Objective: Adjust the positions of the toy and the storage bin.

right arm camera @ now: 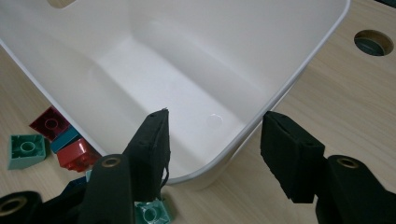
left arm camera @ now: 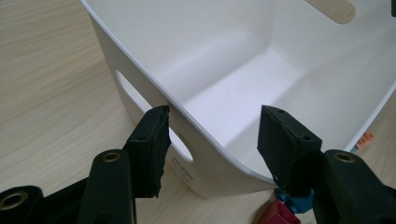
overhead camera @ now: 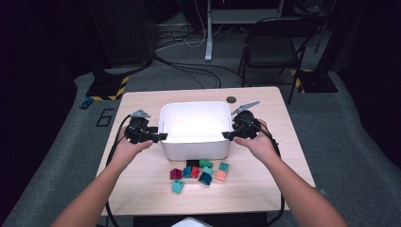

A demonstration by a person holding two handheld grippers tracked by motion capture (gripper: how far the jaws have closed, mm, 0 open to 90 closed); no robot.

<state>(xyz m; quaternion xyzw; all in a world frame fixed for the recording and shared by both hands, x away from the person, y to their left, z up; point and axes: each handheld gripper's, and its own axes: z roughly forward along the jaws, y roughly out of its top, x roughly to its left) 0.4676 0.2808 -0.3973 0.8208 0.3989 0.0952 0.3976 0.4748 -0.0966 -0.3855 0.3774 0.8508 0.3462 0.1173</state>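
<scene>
A white plastic bin with handle slots stands in the middle of the wooden table, and nothing lies inside it. My left gripper is at its left end; its jaws straddle the bin's wall without pressing on it, open. At the bin's right end my right gripper stands the same way, with its open jaws on either side of the rim. Several small toy bricks in red, teal, magenta and orange lie just in front of the bin.
A round cable hole sits in the table behind the bin's right corner. Bricks lie close to the bin's front wall, such as a dark red one and a teal one. A black chair and floor cables are beyond the table.
</scene>
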